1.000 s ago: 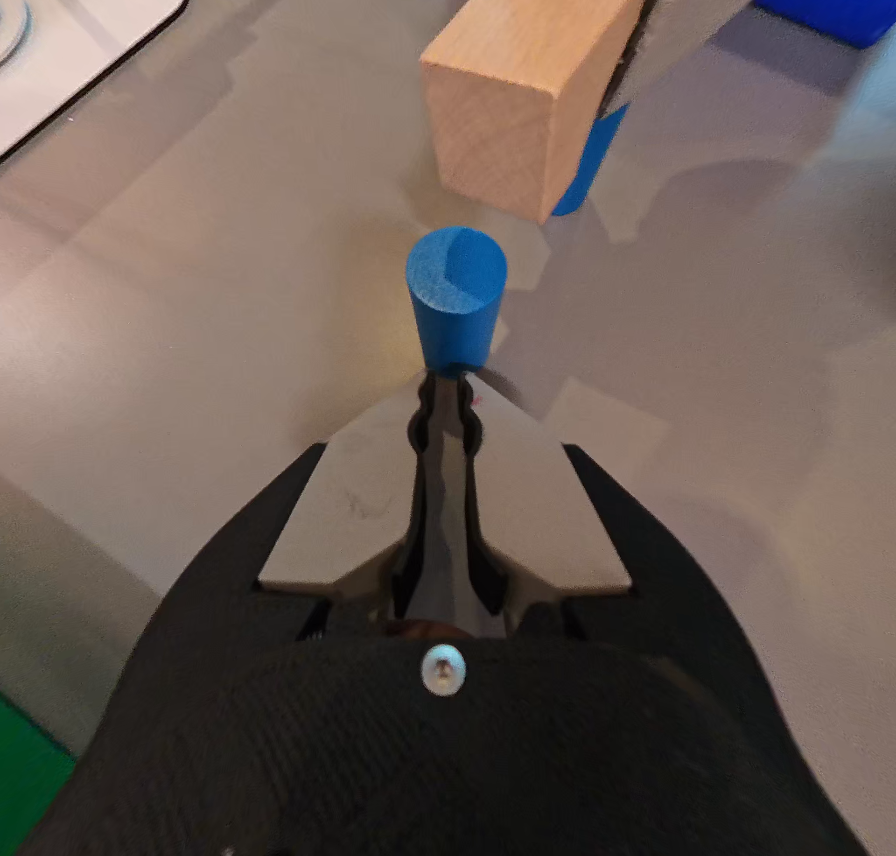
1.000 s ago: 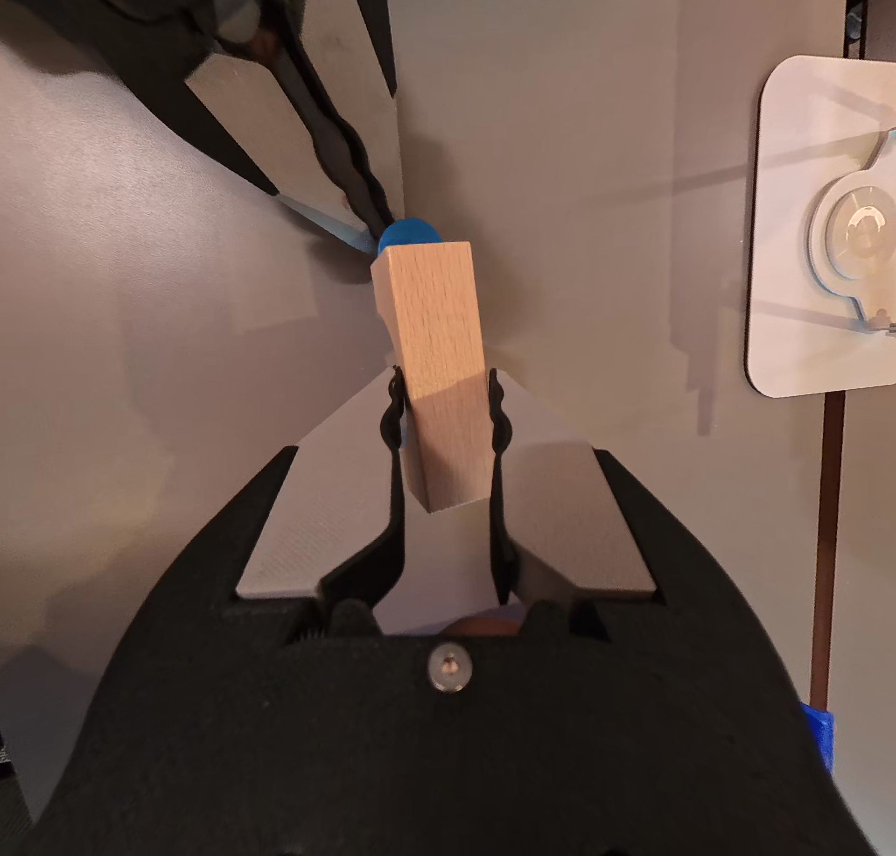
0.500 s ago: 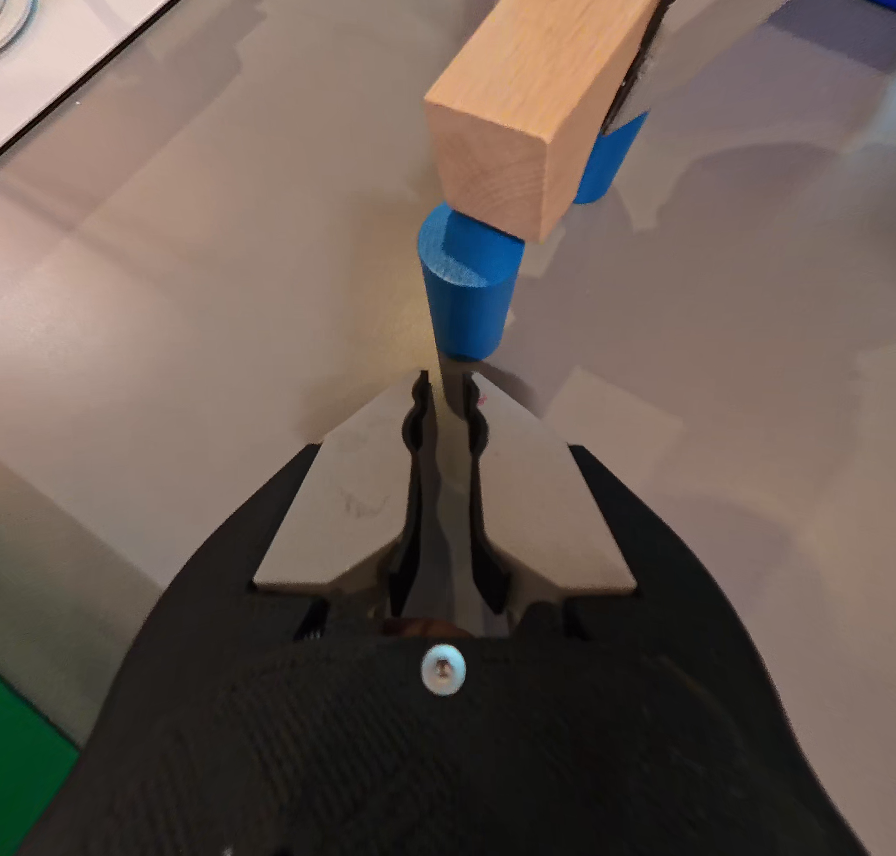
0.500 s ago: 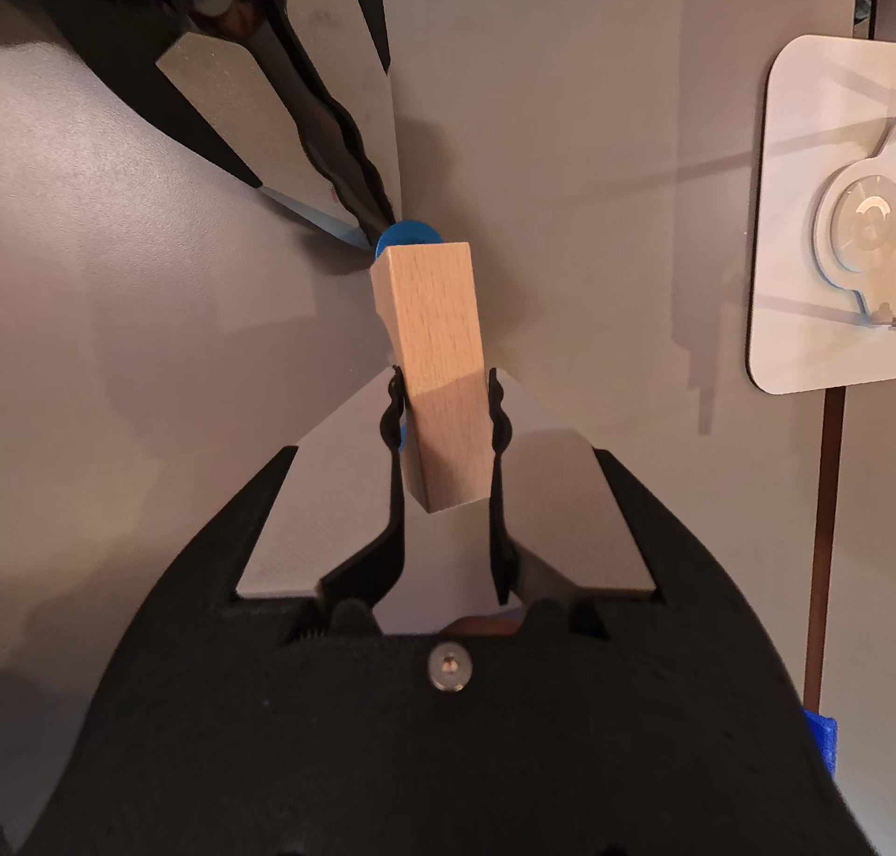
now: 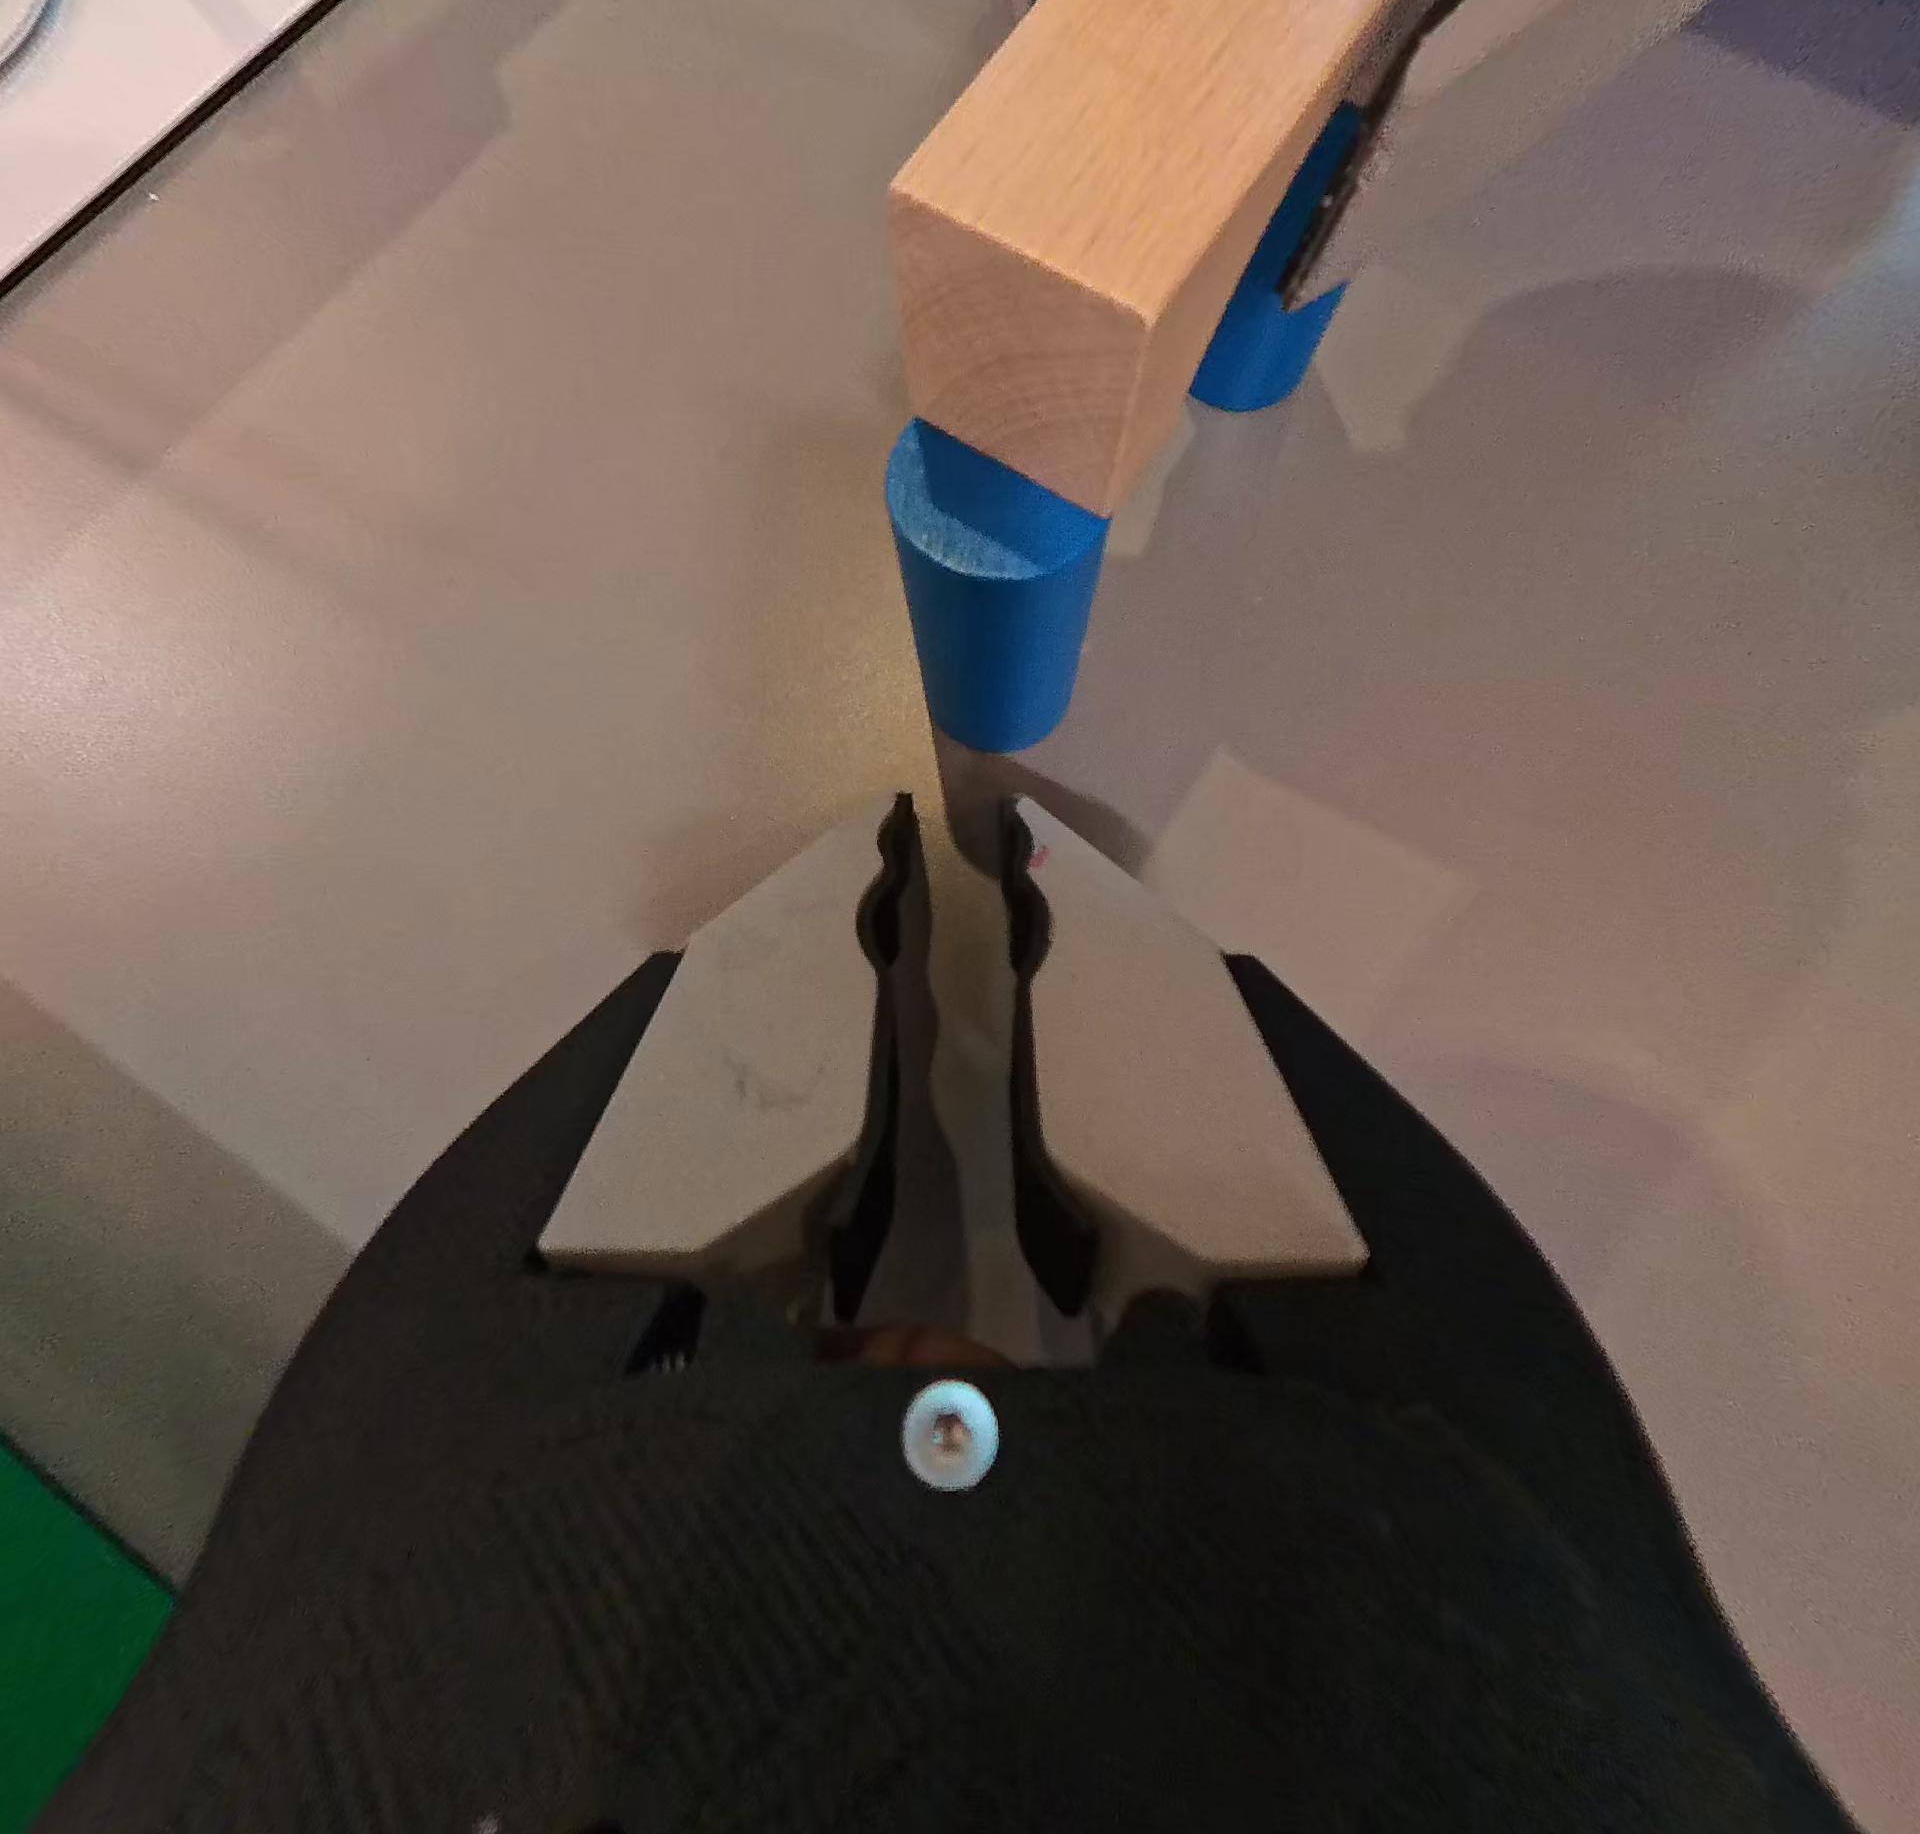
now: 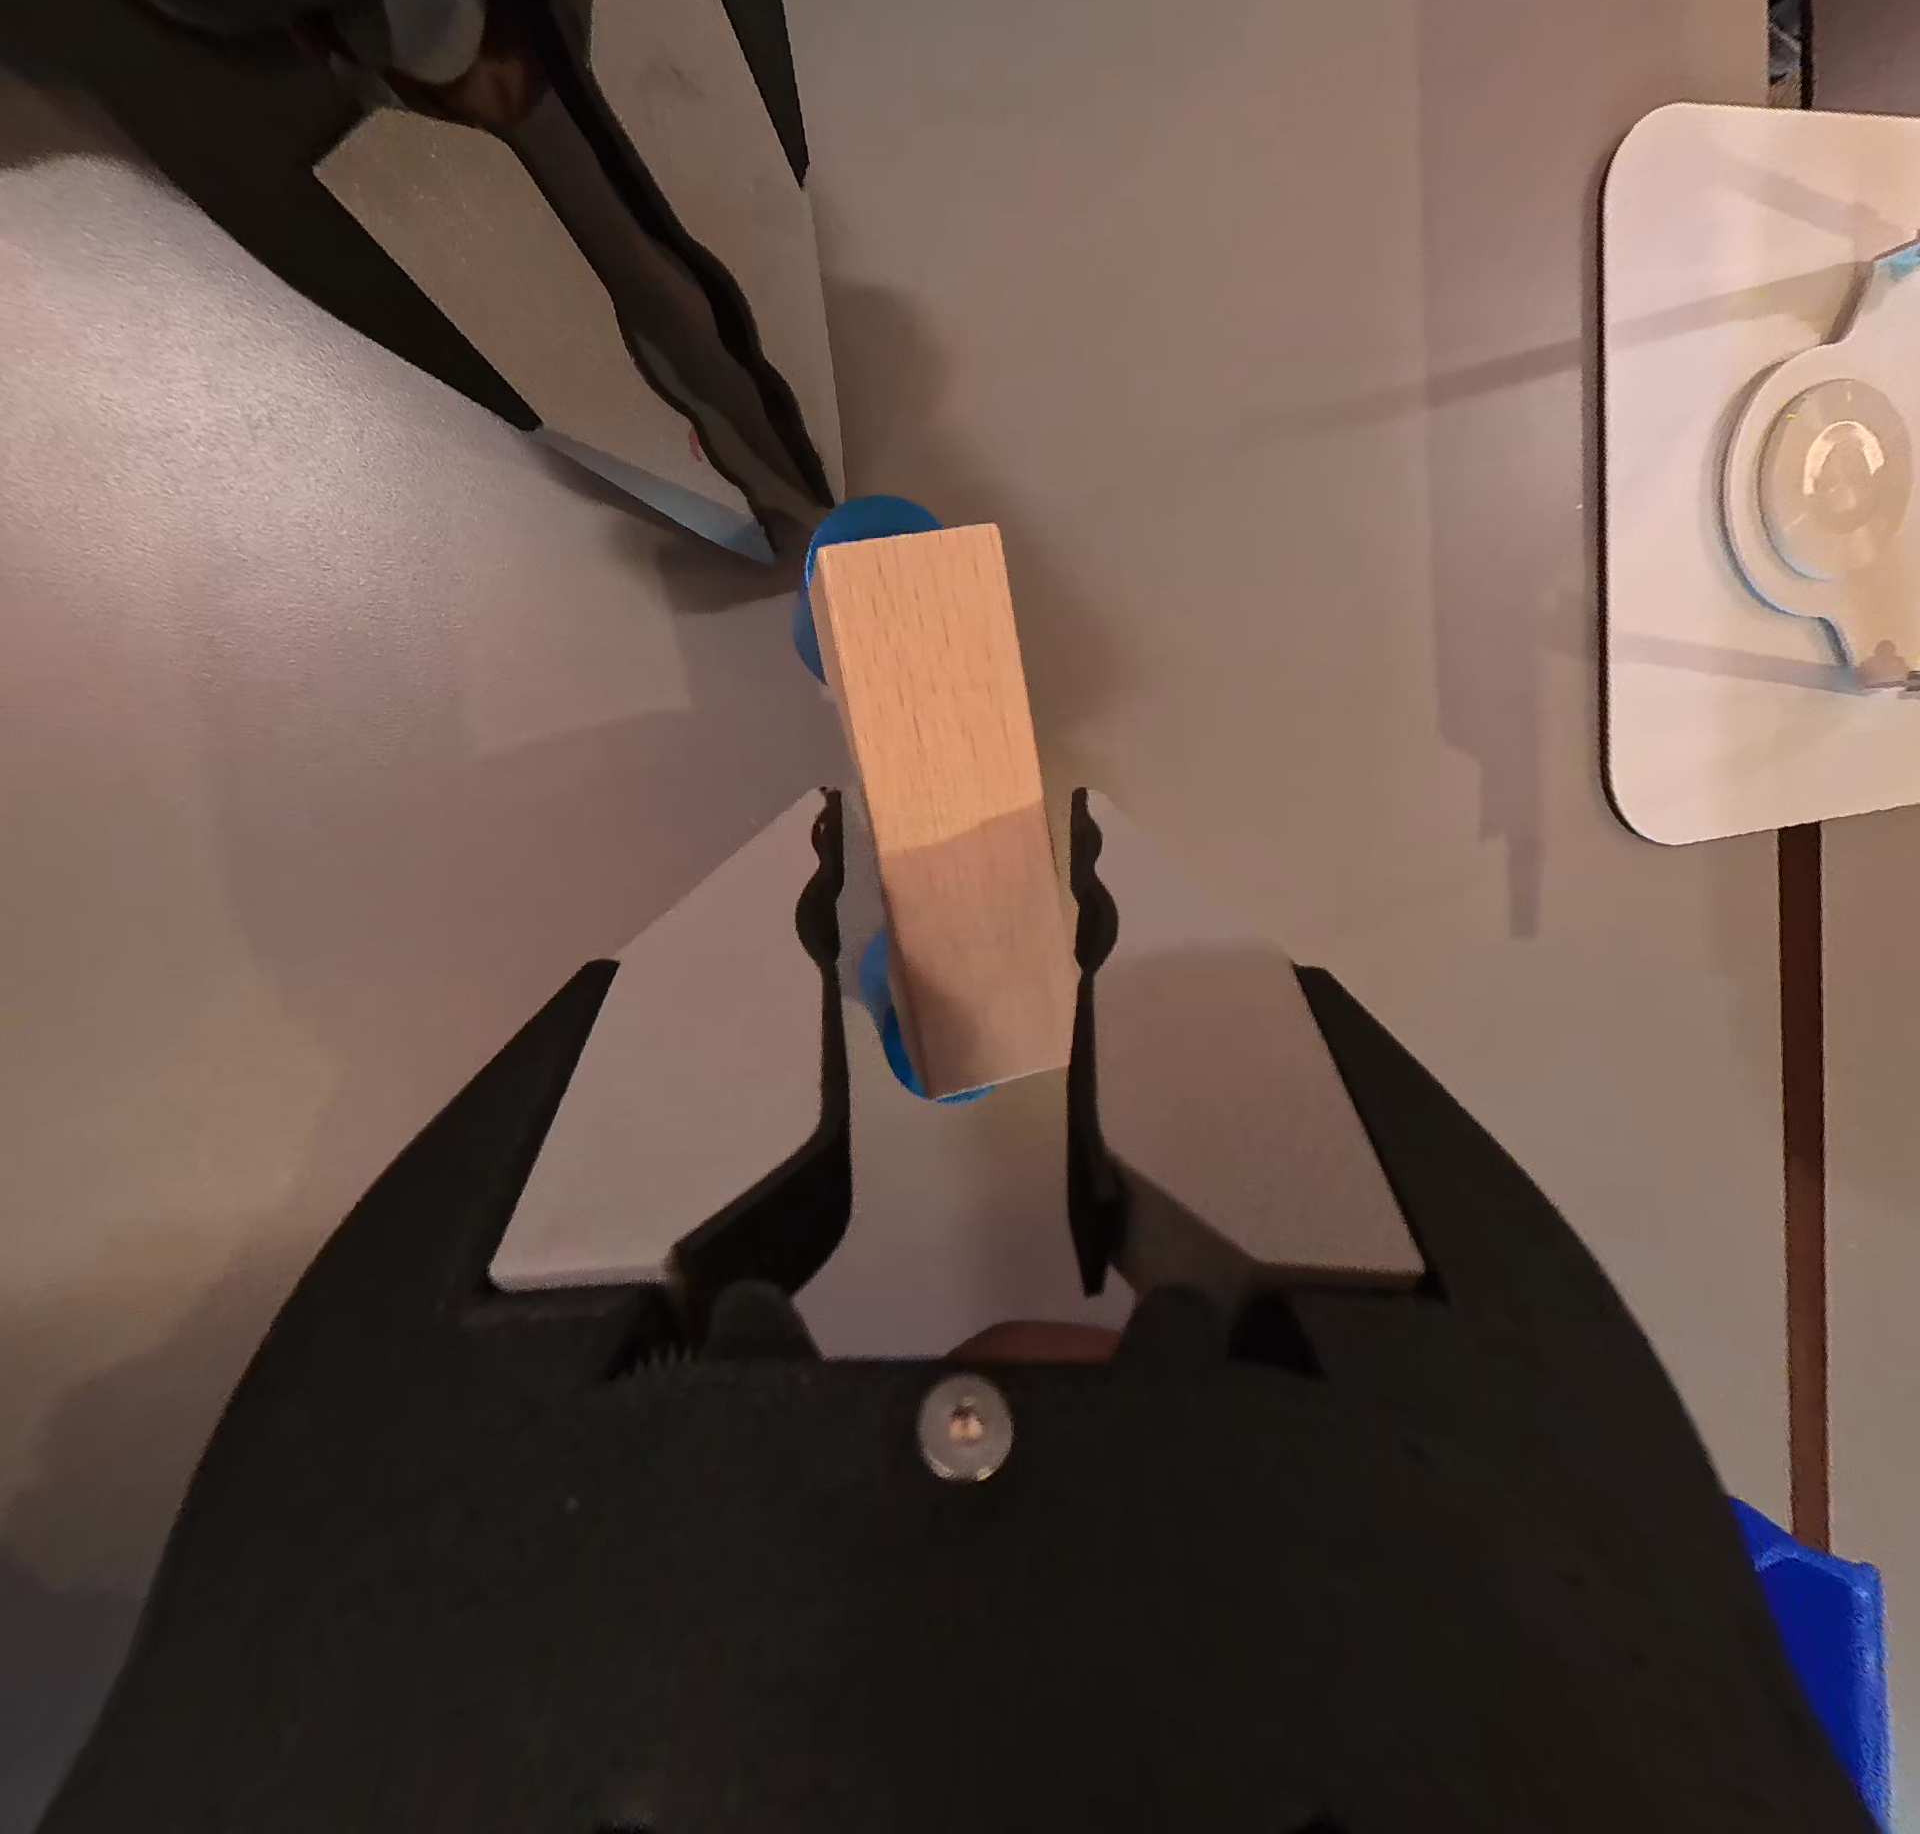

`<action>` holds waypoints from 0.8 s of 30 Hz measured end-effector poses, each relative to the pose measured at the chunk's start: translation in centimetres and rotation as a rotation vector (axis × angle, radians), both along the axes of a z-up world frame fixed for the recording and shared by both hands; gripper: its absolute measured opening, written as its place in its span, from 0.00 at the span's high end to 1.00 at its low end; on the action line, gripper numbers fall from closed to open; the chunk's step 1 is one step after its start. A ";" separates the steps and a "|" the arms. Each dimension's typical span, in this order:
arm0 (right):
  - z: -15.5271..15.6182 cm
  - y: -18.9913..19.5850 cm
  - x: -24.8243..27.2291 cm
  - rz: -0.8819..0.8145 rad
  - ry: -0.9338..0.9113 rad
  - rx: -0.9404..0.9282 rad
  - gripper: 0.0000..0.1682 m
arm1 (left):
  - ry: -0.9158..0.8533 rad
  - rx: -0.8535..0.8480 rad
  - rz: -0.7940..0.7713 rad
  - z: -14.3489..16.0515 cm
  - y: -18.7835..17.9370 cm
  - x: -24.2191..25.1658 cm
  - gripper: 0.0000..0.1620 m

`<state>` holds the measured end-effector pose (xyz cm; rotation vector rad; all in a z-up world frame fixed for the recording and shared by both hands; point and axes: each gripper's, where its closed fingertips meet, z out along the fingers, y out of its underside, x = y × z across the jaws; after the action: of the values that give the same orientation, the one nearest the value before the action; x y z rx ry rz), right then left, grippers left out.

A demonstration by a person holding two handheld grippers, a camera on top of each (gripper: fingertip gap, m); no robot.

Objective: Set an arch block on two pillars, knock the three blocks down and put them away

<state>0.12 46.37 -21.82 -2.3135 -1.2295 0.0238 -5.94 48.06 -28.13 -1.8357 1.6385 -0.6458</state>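
The right gripper is letting go: its jaws are standing a touch wider than half a second ago, with a thin gap showing on the arch block's left flank, so they are probably no longer clamping it. The arch block, clear of the first pillar a second ago, is now lying across both, one end on that pillar and the other on the second pillar. It is sitting skewed, with part of the first pillar's top showing past its end, so the bridge is looking placed but not square.

The left gripper is pointing at the first pillar's foot under the arch block's end, with its jaws nearly closed to a thin slit and holding nothing.

The grey tabletop is lying bare on the arch block's left. To its right, well apart, a white mat is lying at the tabletop's edge, with a blue bin further back.
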 end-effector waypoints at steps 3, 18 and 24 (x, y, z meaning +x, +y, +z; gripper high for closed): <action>0.5 0.1 0.4 -0.023 0.005 0.031 0.73 | -0.002 -0.004 0.002 0.0 0.0 0.0 0.91; -2.4 -6.1 -5.9 -0.215 0.480 0.261 0.89 | -0.045 -0.032 -0.007 0.0 -1.8 -1.6 0.91; 1.1 -1.9 -12.7 -0.196 0.467 0.439 0.85 | -0.064 -0.071 0.189 0.1 0.0 -3.5 0.95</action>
<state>-12.59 44.50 -20.70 -1.8888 -0.6891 0.1942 -9.46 48.03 -28.03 -1.9713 1.3969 -0.6796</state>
